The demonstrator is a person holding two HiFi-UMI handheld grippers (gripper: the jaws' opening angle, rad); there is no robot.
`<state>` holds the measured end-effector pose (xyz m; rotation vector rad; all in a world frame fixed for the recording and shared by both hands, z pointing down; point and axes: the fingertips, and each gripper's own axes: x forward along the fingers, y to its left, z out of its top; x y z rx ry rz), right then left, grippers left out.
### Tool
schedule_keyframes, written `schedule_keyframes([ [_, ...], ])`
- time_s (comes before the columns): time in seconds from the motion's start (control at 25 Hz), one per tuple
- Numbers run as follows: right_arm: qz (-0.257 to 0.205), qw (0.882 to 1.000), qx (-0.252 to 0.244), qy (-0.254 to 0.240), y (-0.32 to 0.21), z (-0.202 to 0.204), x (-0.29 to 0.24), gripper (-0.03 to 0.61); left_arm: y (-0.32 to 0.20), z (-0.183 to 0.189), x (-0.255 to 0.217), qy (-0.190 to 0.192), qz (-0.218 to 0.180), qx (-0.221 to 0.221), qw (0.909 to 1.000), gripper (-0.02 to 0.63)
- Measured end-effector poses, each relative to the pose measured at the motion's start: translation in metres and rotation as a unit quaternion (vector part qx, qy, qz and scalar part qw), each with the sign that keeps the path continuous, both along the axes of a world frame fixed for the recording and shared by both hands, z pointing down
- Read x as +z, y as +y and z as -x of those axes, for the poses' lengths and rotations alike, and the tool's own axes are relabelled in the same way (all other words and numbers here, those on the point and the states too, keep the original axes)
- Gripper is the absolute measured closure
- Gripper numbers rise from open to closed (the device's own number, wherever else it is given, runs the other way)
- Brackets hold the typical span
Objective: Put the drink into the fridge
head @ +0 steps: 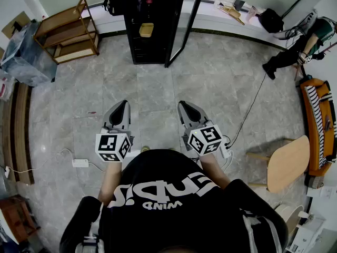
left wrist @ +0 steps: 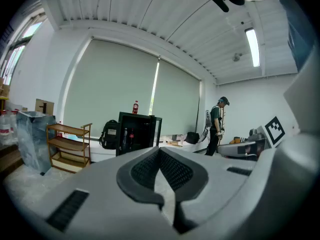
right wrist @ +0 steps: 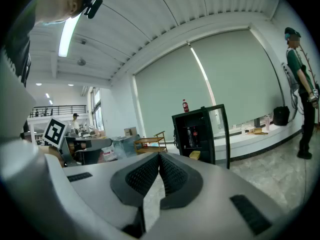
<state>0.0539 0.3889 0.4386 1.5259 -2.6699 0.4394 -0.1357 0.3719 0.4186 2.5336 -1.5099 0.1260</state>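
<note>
Approach stage, I judge: left hand-held gripper (head: pixel 123 104) and right hand-held gripper (head: pixel 183 106), jaws together and empty, must reach the far fridge (head: pixel 150 25) and part for the drink (right wrist: pixel 185 105) on top.

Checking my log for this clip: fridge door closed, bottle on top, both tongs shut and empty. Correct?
No: the fridge door stands open, as the right gripper view shows. The bottle is on top; left tongs and right tongs are shut and empty.
</note>
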Motion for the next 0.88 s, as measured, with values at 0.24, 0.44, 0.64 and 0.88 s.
schedule_keyframes([
  [0.24,0.003,1.0,0.003,0.007,-0.003,0.006,0.003,0.555,-0.003,0.01,-0.001,0.0,-0.004,-0.001,1.0,0.606],
  [0.44,0.008,1.0,0.017,0.006,-0.006,0.016,0.005,0.555,-0.009,0.025,-0.001,0.003,-0.005,0.006,1.0,0.606],
  [0.64,0.0,1.0,0.023,0.021,-0.001,0.03,0.006,0.555,-0.016,0.042,-0.007,0.008,-0.013,0.02,0.9997,0.606],
  [0.88,0.009,0.998,0.056,0.016,0.008,0.035,0.018,0.554,-0.028,0.05,-0.011,0.001,-0.018,0.049,0.9986,0.606],
])
